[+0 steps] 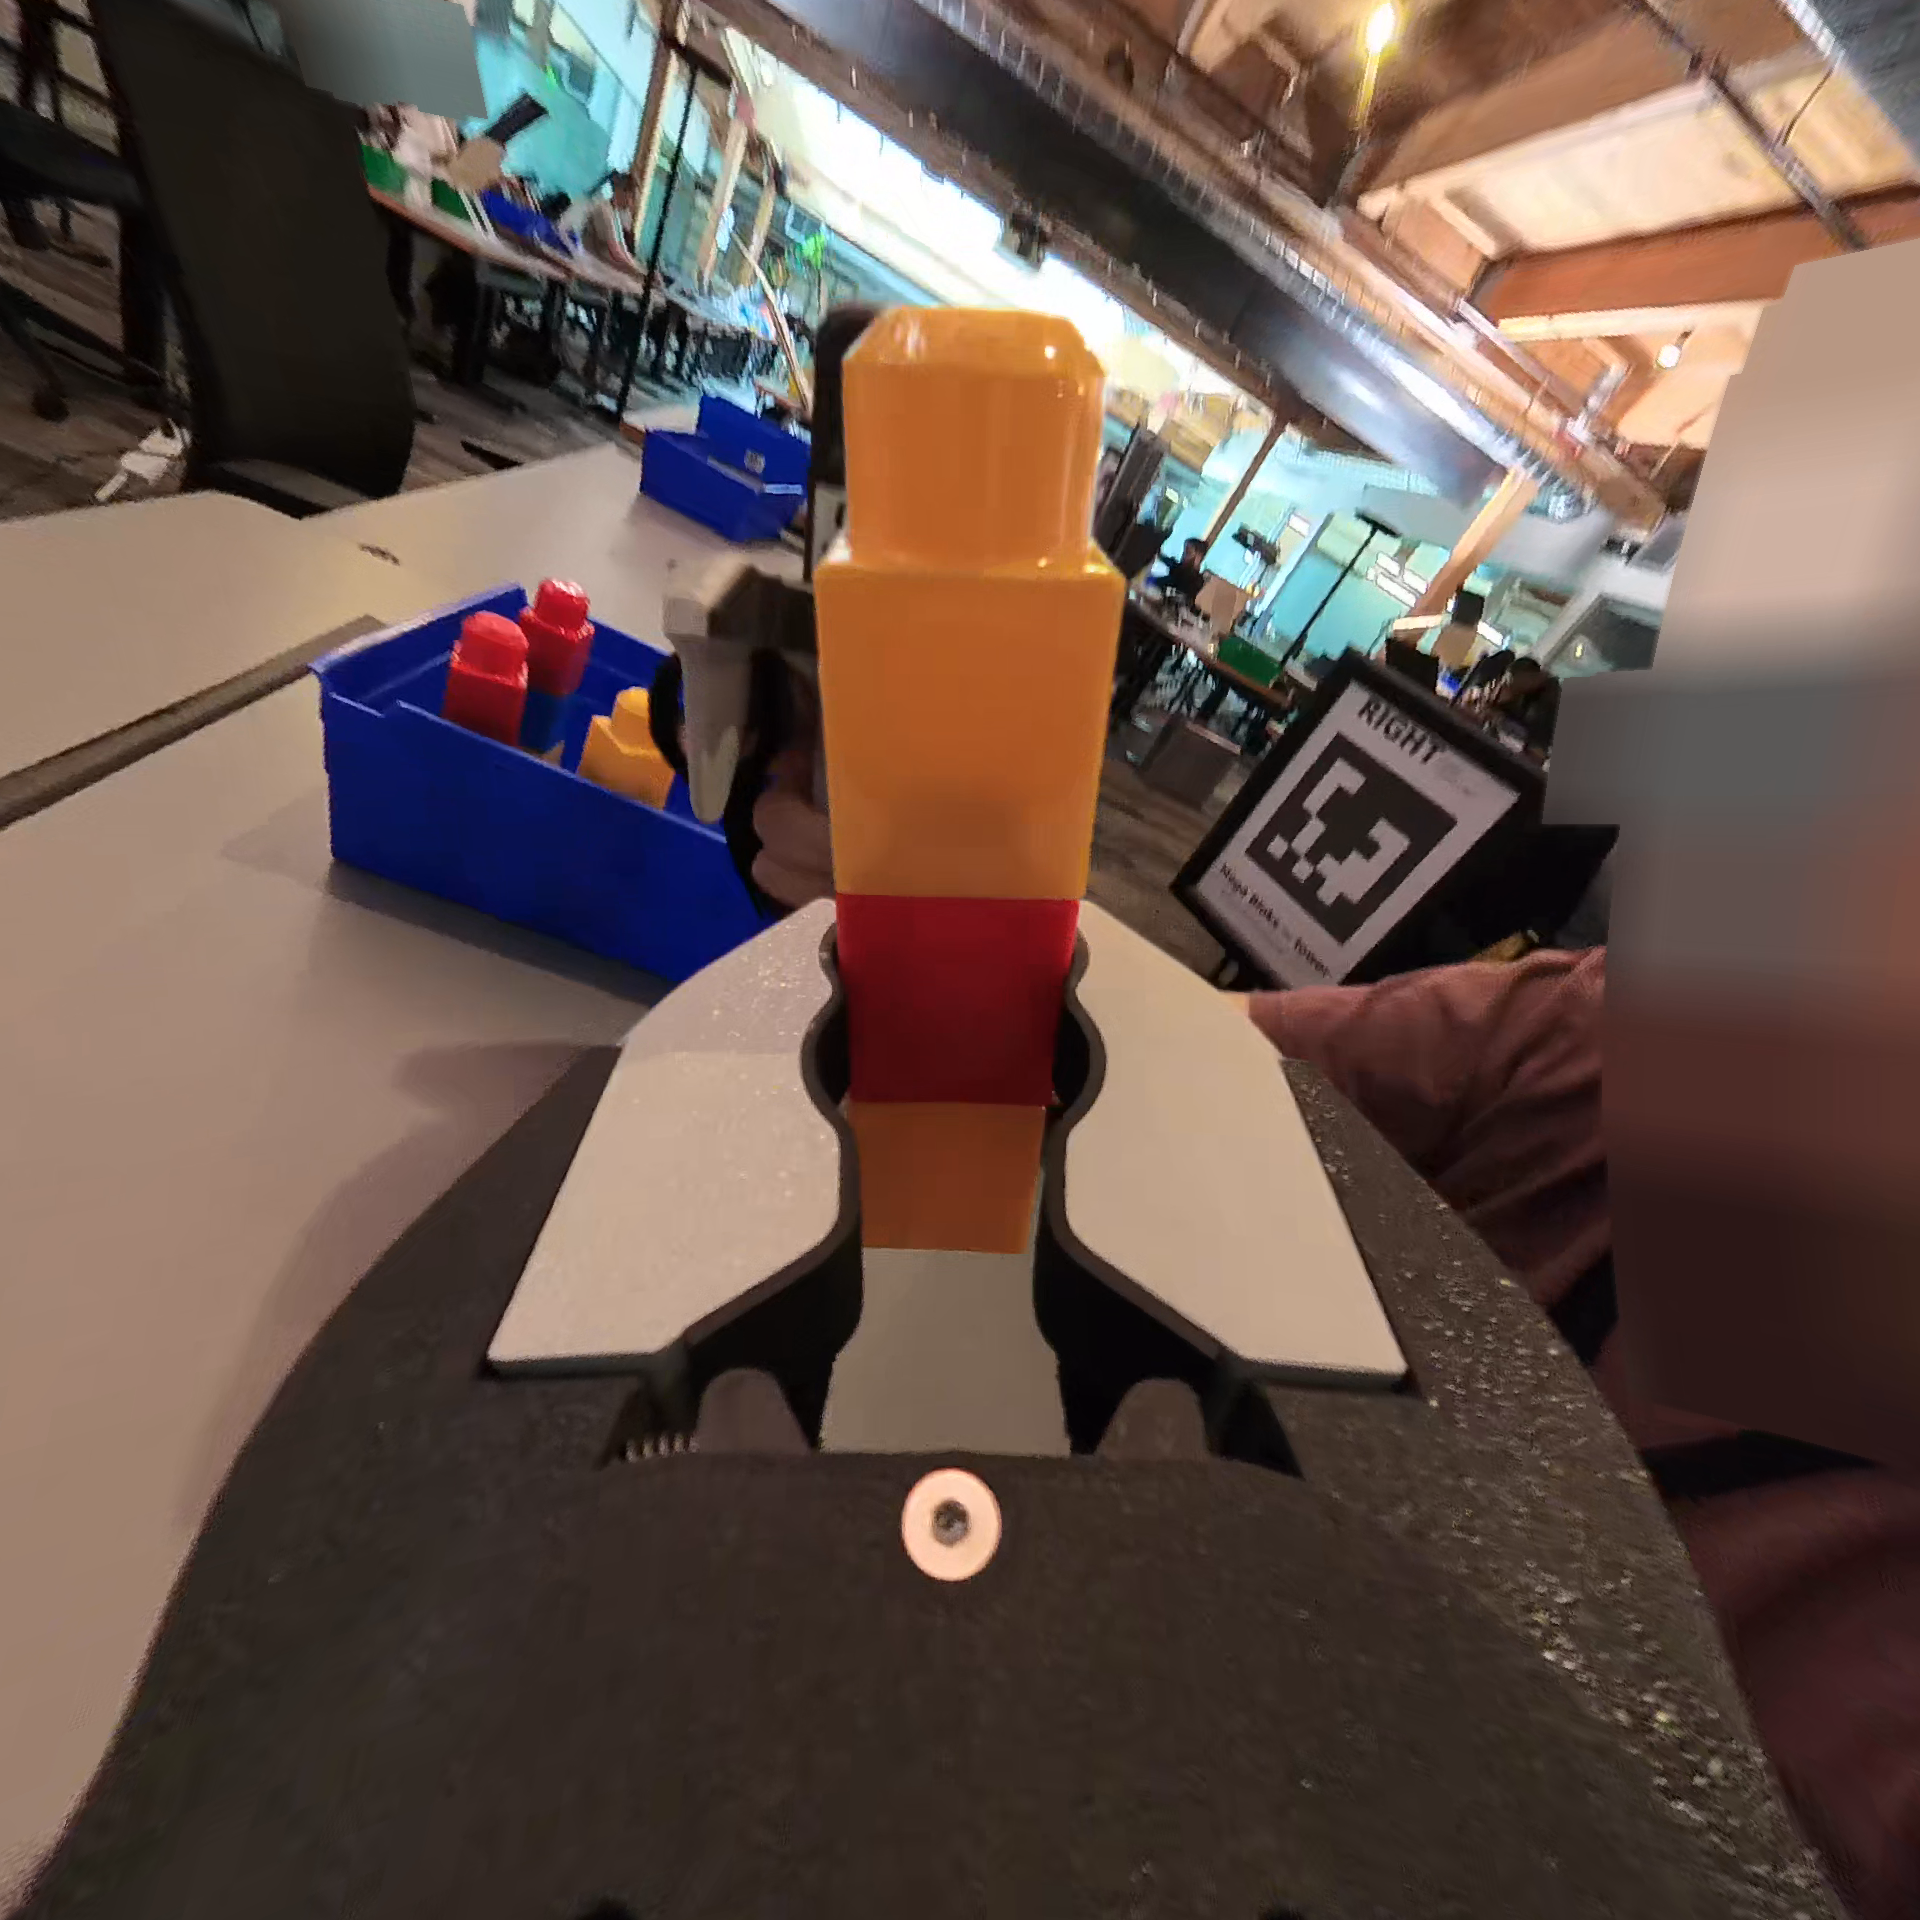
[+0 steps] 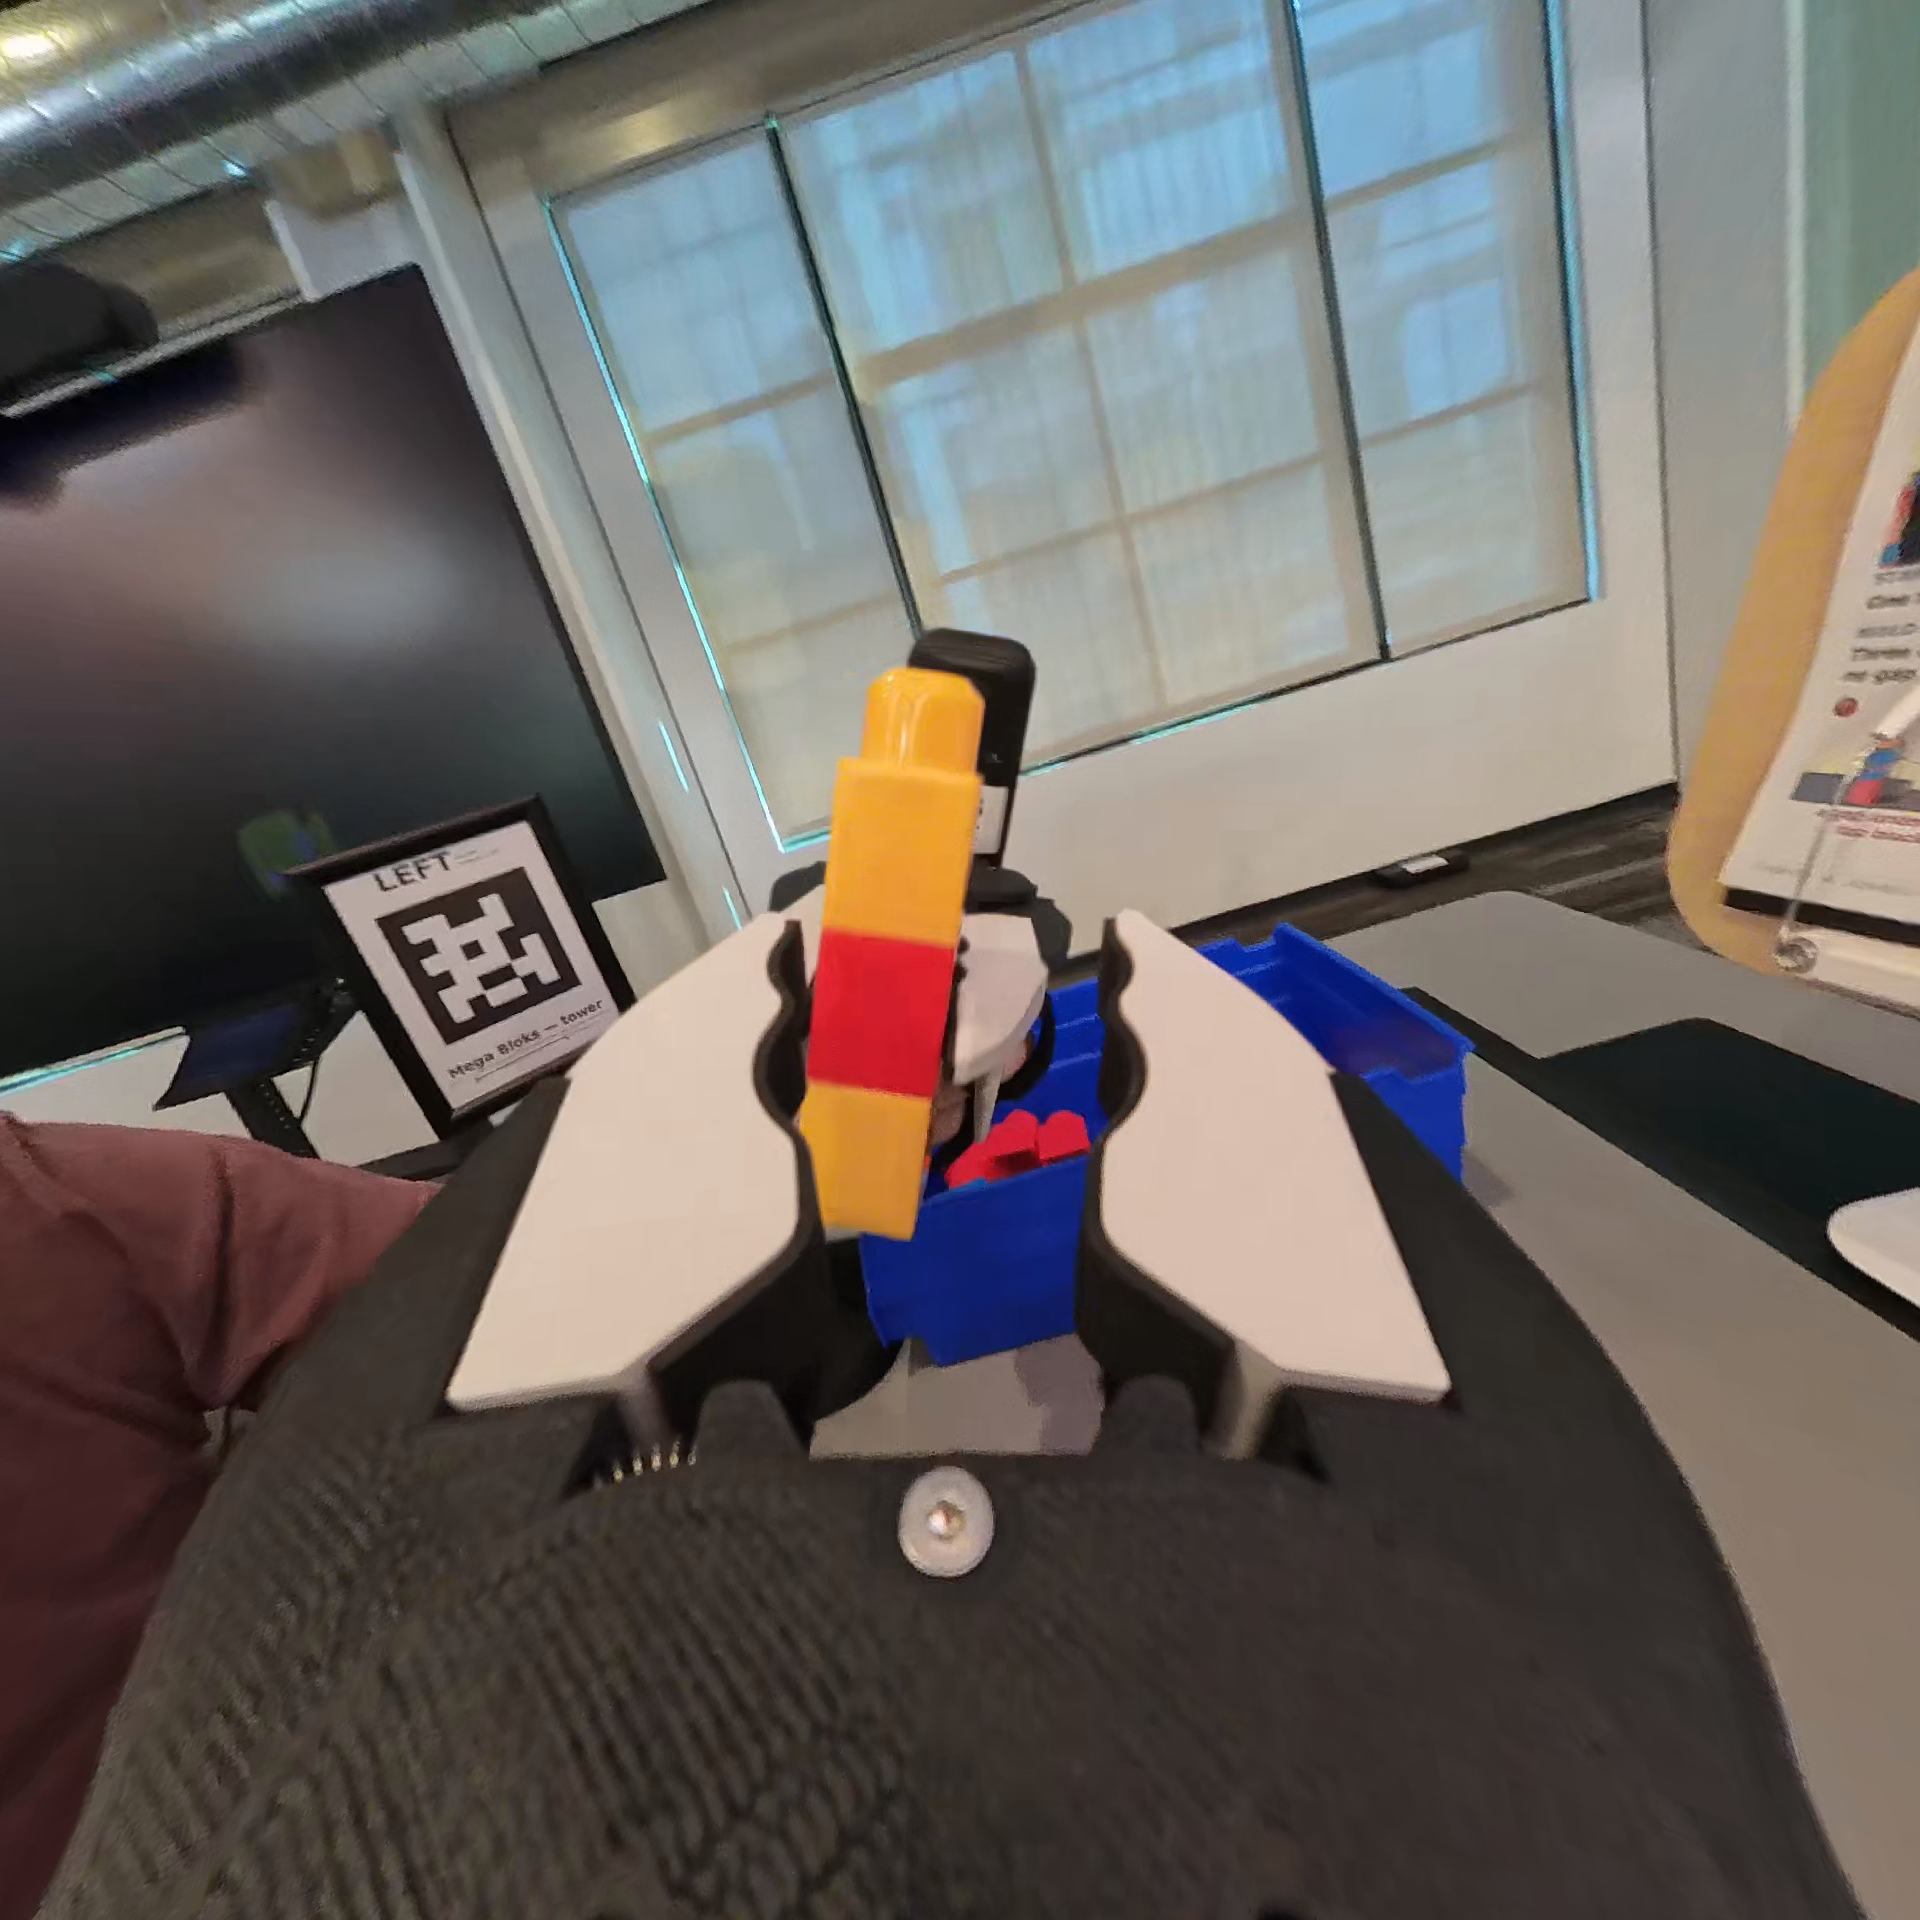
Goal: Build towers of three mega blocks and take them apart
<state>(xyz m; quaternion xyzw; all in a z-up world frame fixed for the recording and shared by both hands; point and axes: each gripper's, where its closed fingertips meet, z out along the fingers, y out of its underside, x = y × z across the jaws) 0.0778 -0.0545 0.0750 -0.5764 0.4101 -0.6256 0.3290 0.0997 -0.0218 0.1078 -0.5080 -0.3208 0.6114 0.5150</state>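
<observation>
- The left tongs (image 1: 951, 997) pinch the tower (image 1: 961, 790) at its red middle block (image 1: 956, 997), with both grey fingers (image 1: 727, 1143) pressed to the block's sides.
- The right tongs (image 2: 951, 1029) stand spread. The tower (image 2: 894, 966) rises in the gap, close against the left-hand finger (image 2: 665, 1143) and well apart from the other, so nothing is gripped there.
- The tower's long axis runs straight out along the left tongs: orange block (image 1: 945, 1174) nearest the wrist, red next, then the yellow-orange block (image 1: 966, 727) with its stud outermost.
- From the right tongs the same tower leans slightly, its free outer end projecting beyond their tips.
- My judgement: the coming move turns on the right tongs shutting on a block outside the left grip, then pulling along that axis.
- Beyond, the blue bin (image 1: 499, 831) of loose blocks sits on the bench (image 1: 156, 987), near both tongs.
</observation>
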